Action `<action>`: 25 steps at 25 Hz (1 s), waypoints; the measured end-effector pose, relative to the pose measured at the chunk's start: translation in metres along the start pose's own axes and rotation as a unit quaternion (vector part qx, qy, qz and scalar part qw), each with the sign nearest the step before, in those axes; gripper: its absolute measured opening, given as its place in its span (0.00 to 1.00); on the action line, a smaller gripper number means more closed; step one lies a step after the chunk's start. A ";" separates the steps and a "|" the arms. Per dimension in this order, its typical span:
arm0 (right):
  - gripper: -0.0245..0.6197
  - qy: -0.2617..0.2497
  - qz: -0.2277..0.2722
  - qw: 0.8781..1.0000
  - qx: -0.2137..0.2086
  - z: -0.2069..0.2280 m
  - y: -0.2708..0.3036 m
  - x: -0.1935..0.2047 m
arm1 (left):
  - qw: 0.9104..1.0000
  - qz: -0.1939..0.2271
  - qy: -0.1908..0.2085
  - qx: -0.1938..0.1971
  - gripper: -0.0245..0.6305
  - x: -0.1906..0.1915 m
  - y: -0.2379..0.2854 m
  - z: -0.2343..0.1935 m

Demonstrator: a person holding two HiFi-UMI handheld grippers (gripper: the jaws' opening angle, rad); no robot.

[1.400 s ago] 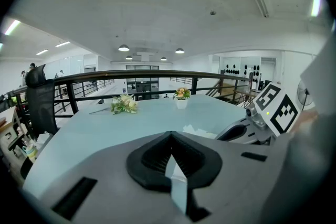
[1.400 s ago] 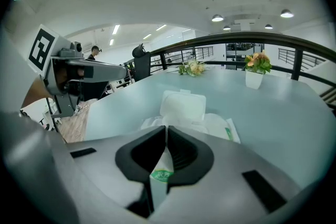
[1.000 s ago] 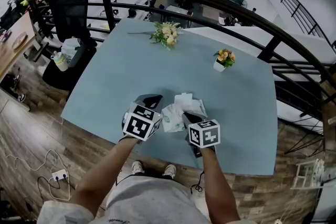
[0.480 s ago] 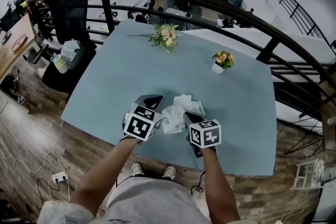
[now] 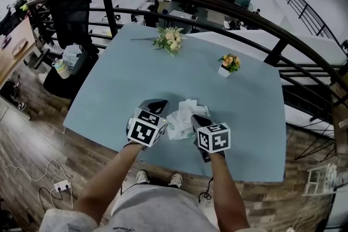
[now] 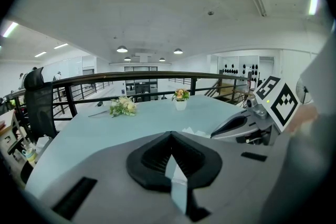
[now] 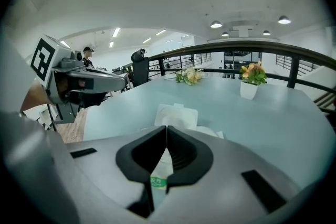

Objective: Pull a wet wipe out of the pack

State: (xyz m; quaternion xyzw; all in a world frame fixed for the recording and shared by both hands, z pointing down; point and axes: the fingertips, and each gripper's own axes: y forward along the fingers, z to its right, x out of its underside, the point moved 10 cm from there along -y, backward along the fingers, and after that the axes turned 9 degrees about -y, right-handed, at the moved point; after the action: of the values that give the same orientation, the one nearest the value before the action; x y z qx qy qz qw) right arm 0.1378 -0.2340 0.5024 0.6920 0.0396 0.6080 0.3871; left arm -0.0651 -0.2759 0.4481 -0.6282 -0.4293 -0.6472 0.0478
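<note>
The wet wipe pack (image 5: 178, 123), white with green print, lies near the table's front edge between my two grippers. Its flip lid (image 7: 176, 113) stands open. A crumpled white wet wipe (image 5: 188, 106) rises from it and spreads to the right of the right gripper's tips as a sheet (image 7: 211, 132). My right gripper (image 5: 198, 118) sits over the pack with its jaws shut, the wipe pinched at their tips; the pack's green label (image 7: 157, 182) shows beneath them. My left gripper (image 5: 156, 102) rests just left of the pack, jaws shut with nothing between them, bare table under it.
A small white pot of orange flowers (image 5: 228, 64) stands at the back right of the light-blue table (image 5: 136, 73). A loose bouquet (image 5: 169, 38) lies at the far edge. A dark railing (image 5: 217, 5) curves behind the table. Wooden floor lies beyond the front edge.
The bunched wipe above the pack looks a little narrower and closer to the right gripper. Both grippers have stayed where they were.
</note>
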 end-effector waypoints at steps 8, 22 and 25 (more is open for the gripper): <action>0.06 0.003 0.012 1.000 0.006 0.004 -0.005 -0.007 | 1.000 0.004 0.004 0.000 0.03 -0.003 -0.001 0.001; 0.05 0.006 0.035 0.999 0.020 0.014 -0.014 -0.023 | 1.000 0.010 0.004 -0.001 0.03 -0.011 0.001 0.001; 0.05 0.008 0.044 0.999 0.026 0.020 -0.019 -0.029 | 1.000 0.011 0.005 0.001 0.03 -0.013 0.003 0.003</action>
State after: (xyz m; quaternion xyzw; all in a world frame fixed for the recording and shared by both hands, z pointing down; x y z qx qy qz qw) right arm 0.1561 -0.2457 0.4689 0.6984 0.0280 0.6285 0.3414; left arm -0.0588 -0.2819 0.4382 -0.6296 -0.4224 -0.6495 0.0577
